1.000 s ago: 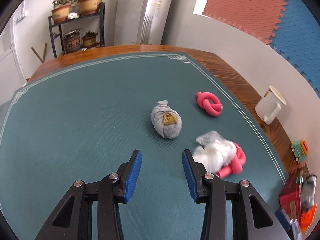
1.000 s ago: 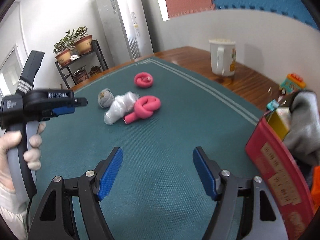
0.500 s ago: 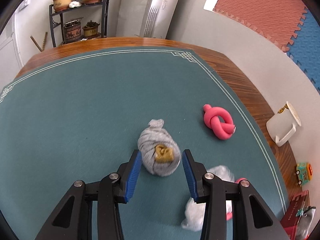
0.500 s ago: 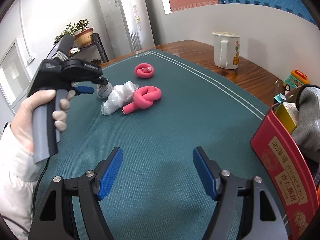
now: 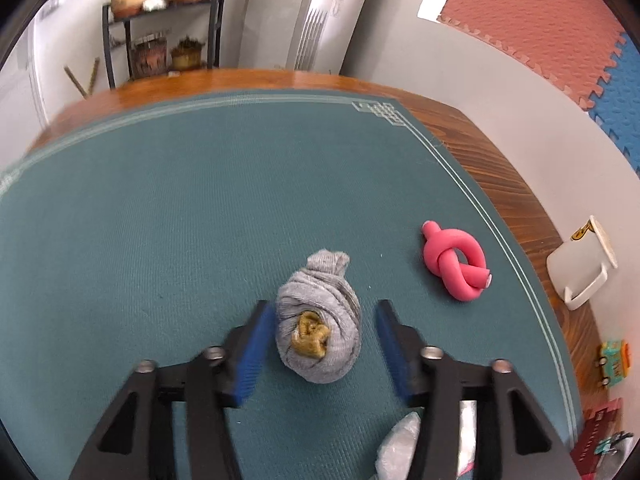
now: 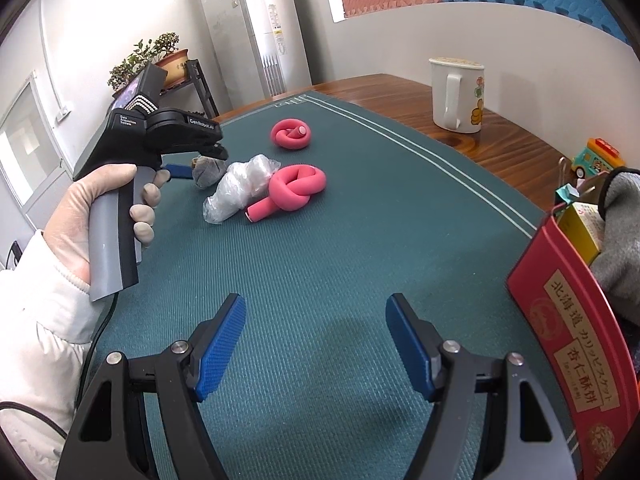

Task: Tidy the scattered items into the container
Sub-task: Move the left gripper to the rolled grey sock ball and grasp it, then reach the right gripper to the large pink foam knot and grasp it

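the red tin (image 6: 568, 344) stands just right of the right gripper (image 6: 316, 344), cut off by the frame edge; a grey cloth (image 6: 620, 220) and a yellow box (image 6: 580, 220) sit in it, the rest hidden. the right jaws are opening over bare table (image 6: 320, 240). the left gripper (image 5: 322, 344) straddles the grey sock ball (image 5: 320, 328), its jaws opening, pads not pressing. a crumpled plastic bag (image 5: 396, 444) is half hidden under its right finger; a pink foam knot (image 5: 456, 264) lies beyond to the right.

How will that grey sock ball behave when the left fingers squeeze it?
The sock ball looks soft, so it will likely compress. Being rounded, it may roll if nudged off-centre. It sits between the opening left gripper, apparently untouched, and is probably light.
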A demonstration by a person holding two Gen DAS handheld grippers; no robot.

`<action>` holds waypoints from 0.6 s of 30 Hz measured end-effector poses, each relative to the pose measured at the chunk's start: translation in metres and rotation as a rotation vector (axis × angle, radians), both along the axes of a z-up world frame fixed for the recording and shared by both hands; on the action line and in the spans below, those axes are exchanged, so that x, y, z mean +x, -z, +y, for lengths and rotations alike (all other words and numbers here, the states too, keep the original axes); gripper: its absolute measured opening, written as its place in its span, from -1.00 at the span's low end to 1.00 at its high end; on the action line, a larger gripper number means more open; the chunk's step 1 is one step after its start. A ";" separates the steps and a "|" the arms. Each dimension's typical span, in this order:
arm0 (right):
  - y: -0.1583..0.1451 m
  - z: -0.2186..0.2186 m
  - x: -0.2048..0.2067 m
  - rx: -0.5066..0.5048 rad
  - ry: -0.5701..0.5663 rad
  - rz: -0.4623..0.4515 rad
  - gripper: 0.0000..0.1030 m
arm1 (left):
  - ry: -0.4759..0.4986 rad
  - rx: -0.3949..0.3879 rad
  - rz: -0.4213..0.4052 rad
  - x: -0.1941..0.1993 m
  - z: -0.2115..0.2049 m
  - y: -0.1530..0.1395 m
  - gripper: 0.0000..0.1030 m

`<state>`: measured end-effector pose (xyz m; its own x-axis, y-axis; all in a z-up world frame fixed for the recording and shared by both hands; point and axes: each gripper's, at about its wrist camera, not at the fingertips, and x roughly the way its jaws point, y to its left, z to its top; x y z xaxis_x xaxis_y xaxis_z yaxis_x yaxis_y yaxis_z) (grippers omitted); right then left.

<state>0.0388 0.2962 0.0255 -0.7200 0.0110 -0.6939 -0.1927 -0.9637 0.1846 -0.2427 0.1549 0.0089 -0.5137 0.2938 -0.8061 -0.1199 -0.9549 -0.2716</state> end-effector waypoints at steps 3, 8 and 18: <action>0.000 0.000 0.000 -0.002 0.001 -0.001 0.54 | 0.001 0.009 -0.009 -0.003 0.001 0.006 0.12; 0.002 0.000 -0.001 -0.004 -0.003 -0.007 0.54 | 0.027 -0.023 0.021 -0.001 0.007 0.006 0.12; 0.001 0.004 -0.001 -0.010 0.006 -0.003 0.54 | 0.017 -0.050 0.045 0.003 0.006 0.005 -0.20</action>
<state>0.0374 0.2999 0.0241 -0.7176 0.0088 -0.6963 -0.1993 -0.9607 0.1932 -0.2393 0.1608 0.0039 -0.5448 0.2628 -0.7963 -0.1472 -0.9648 -0.2177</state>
